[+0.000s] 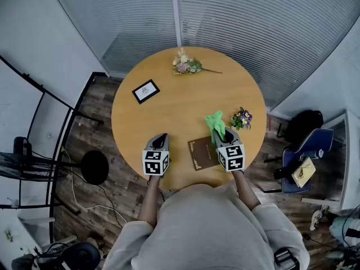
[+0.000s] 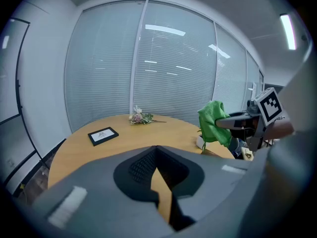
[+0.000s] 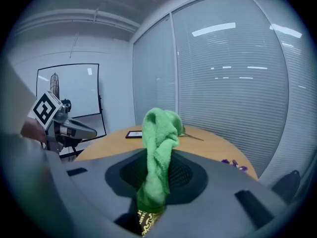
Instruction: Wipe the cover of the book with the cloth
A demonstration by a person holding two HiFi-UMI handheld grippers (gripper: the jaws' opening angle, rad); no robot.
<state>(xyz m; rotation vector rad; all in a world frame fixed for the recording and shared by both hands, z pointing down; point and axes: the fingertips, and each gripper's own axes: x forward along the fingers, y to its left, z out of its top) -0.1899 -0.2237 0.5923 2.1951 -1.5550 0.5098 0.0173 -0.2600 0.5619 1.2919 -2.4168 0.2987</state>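
A brown book (image 1: 202,154) with a gold-patterned cover lies flat near the front edge of the round wooden table (image 1: 169,114). My right gripper (image 1: 219,134) hangs above the book's right part, shut on a green cloth (image 1: 214,121). The cloth (image 3: 158,148) bunches up between the jaws and droops down, and a strip of the book (image 3: 145,222) shows under it. The left gripper view shows the cloth (image 2: 214,122) off to the right, raised above the table. My left gripper (image 1: 161,136) hovers left of the book with its jaws together and nothing in them.
A black picture frame (image 1: 145,91) lies at the table's left. A dried flower sprig (image 1: 184,65) lies at the far edge, and a small purple bouquet (image 1: 242,118) is just right of the cloth. A black stool (image 1: 94,166) and a blue chair (image 1: 301,156) flank the table.
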